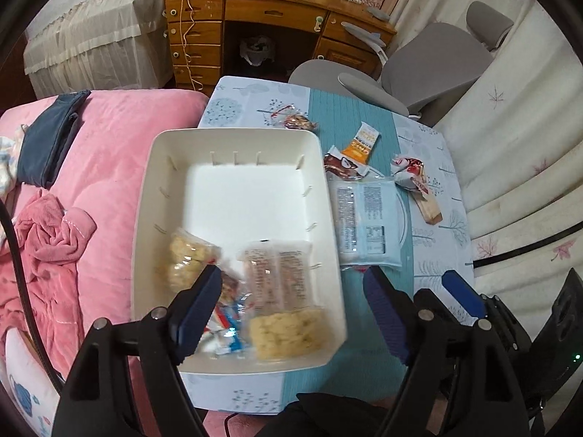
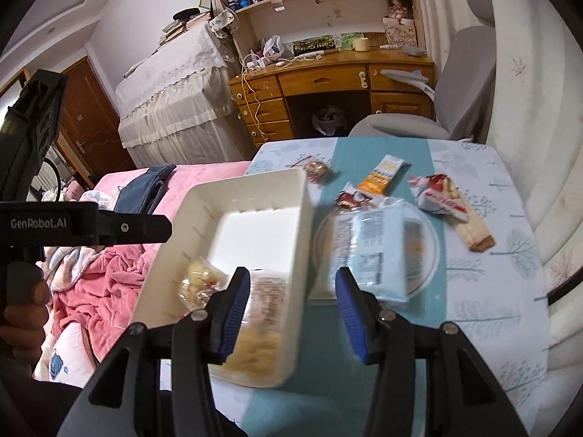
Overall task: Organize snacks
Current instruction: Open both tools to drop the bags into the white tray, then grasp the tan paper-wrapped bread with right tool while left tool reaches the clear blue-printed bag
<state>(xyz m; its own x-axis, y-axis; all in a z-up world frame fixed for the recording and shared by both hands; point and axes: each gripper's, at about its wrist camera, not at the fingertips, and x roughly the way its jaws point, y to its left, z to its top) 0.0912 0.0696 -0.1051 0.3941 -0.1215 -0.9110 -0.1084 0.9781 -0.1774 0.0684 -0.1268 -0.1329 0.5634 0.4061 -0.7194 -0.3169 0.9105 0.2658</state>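
**Sorting loose snacks into the white bin**

Holding both grippers above the near end of the table, we have the white bin [image 1: 233, 138] on the left half of the tablecloth [image 1: 430, 240], hard against the pink bed [image 1: 109, 145], probably so the right half stays free as a pick-up area. Our left gripper [image 1: 291, 309] hangs over the bin's near end with its jaws spread wide and nothing between them; our right gripper [image 2: 293, 309] straddles the bin's right wall, likewise wide open and empty.

Four packs already lie at the near end of the bin: a clear rice-puff bag [image 1: 186, 258], a clear printed pack [image 1: 280, 273], a pale yellow puffed cake [image 1: 288, 335] and a blue-and-white wrapper [image 1: 226, 327] half hidden behind the left finger. We judge they are packed toward one end to leave the far floor open for the rest.

Just right of the bin, a pale blue pack [image 1: 368, 222] rests on a clear plate [image 2: 430, 255], its back label up; the print is too small to read. Beyond it lie a brown-and-white wrapper [image 1: 342, 167], an orange bar [image 1: 364, 142], a red-and-white wrapper [image 1: 411, 174] with a wafer [image 1: 430, 211] sticking out, and a small clear twist-wrapped sweet [image 1: 295, 118]. None of their lettering is legible. The only clear writing is "GenRobot.AI" on the left tool in the right wrist view.

We judge the blue pack the likely next pick, being closest to the right gripper.
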